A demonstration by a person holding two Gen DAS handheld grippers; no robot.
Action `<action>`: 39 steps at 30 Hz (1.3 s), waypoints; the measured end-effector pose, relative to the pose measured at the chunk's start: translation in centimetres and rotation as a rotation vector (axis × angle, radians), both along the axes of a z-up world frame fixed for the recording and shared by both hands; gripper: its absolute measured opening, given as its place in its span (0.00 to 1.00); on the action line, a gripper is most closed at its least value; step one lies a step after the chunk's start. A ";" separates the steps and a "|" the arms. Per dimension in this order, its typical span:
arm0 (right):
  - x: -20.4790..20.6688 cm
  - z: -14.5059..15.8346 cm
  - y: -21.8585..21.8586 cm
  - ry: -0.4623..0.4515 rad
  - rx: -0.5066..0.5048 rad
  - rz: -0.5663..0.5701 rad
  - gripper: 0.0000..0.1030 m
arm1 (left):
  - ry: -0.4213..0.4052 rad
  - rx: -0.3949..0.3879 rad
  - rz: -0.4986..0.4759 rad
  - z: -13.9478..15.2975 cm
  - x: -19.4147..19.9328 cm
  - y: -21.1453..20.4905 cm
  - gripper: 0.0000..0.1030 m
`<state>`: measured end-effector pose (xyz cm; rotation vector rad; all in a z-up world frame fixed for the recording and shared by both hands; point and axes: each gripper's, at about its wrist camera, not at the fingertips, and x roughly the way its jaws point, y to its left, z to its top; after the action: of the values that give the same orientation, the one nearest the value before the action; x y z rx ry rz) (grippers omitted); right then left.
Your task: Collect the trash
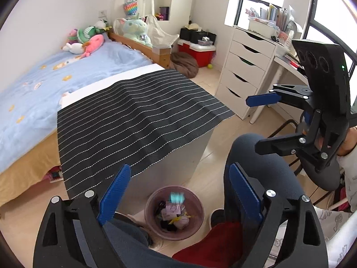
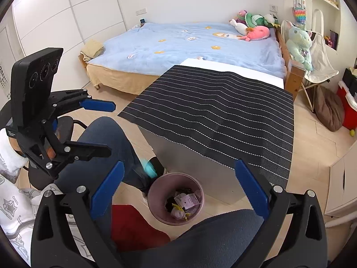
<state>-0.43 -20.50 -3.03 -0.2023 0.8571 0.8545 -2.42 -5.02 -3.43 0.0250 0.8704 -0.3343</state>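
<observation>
A pink trash bin (image 1: 174,212) stands on the floor between my knees; it also shows in the right wrist view (image 2: 175,197). It holds wrappers and scraps. A blurred teal piece of trash (image 1: 177,197) is in the air over the bin's far rim; in the right wrist view it hangs left of and above the bin (image 2: 149,169). My left gripper (image 1: 178,198) is open and empty above the bin. My right gripper (image 2: 178,187) is open and empty above it too. Each gripper shows in the other's view, open (image 1: 261,125) (image 2: 107,129).
A white table (image 1: 198,156) with a black striped mat (image 1: 138,116) stands just beyond the bin. A blue bed (image 2: 189,44) with plush toys lies behind. A white drawer unit (image 1: 243,71) and desk stand at the right. My legs flank the bin.
</observation>
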 end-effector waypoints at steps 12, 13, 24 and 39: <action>0.1 0.2 -0.2 -0.019 0.014 -0.044 0.97 | -0.010 0.021 0.079 0.0 0.2 1.2 0.93; 0.1 0.4 -0.3 -0.027 0.021 -0.057 0.97 | -0.013 0.025 0.088 0.1 0.2 1.4 0.93; 1.9 1.9 0.0 -0.012 0.025 -0.155 0.97 | -0.065 0.058 0.195 2.1 0.9 3.2 0.93; 5.7 4.7 2.0 -0.091 0.013 -0.194 0.97 | -0.095 0.027 0.228 4.4 3.4 4.8 0.94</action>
<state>5.23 -18.50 1.65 -0.1427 0.7725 0.6650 0.98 -0.25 0.99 -0.0328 0.7746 -0.1074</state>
